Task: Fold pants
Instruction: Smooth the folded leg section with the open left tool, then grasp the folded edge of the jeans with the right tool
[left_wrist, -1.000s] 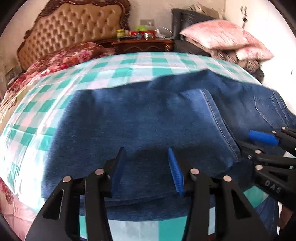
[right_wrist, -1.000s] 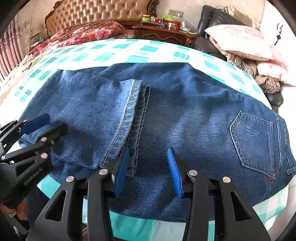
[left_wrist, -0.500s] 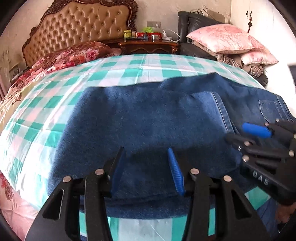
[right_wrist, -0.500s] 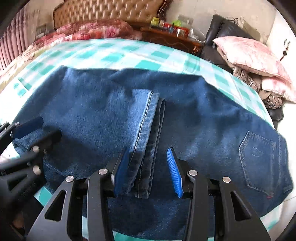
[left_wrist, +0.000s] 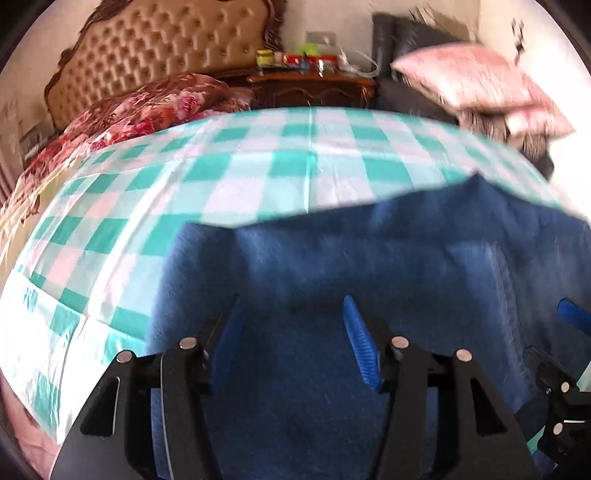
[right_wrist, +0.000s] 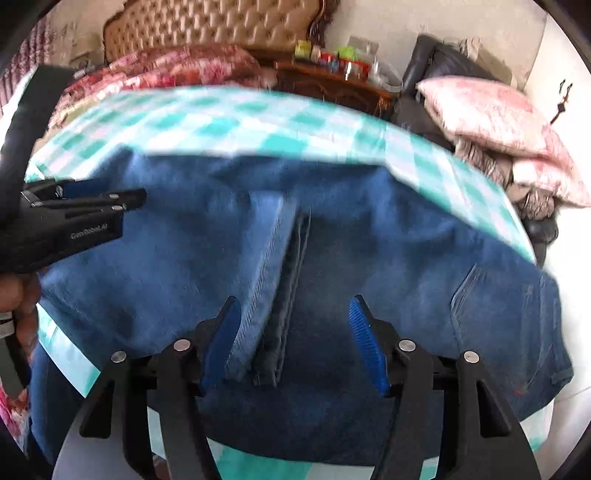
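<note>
Denim pants (right_wrist: 369, 251), both jaws wide, empty

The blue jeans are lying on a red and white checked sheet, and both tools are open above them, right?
Not quite. The sheet is teal and white checked, not red, as the left wrist view shows. The rest holds: the jeans lie on it, and the left tool and right tool are open above them.
</note>
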